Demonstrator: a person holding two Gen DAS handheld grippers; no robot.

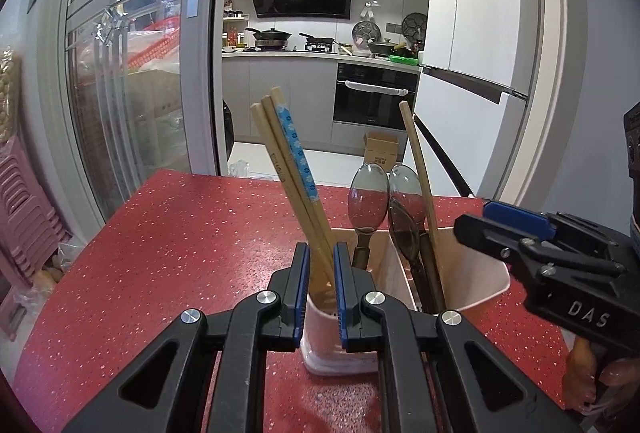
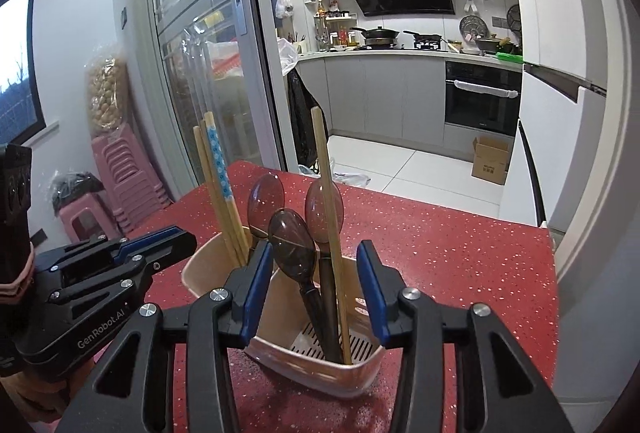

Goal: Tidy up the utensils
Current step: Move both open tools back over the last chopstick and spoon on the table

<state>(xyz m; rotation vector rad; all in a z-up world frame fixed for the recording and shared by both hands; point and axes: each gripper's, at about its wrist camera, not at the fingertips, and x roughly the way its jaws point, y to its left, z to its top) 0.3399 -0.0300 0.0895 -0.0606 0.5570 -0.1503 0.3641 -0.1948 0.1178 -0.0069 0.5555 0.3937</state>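
Note:
A pale pink utensil holder (image 1: 480,273) (image 2: 320,373) stands on the red speckled table (image 1: 180,233). Its left compartment holds three chopsticks (image 1: 288,161) (image 2: 218,173), one with a blue flowered band. The right compartment holds three dark spoons (image 1: 368,189) (image 2: 288,241) and a single chopstick (image 1: 416,153) (image 2: 322,153). My left gripper (image 1: 322,253) (image 2: 188,239) is at the holder's left end with its jaws narrow. The three chopsticks show in the gap, and whether the pads touch them is unclear. My right gripper (image 2: 314,251) (image 1: 468,225) is open, its pads well apart on either side of the spoons.
The table's far edge lies just beyond the holder, with a kitchen floor and a cardboard box (image 2: 490,161) behind it. Stacked pink stools (image 2: 128,173) stand by the glass door on the left. A white fridge (image 1: 480,73) rises on the right. A hand (image 1: 612,377) grips the right tool's handle.

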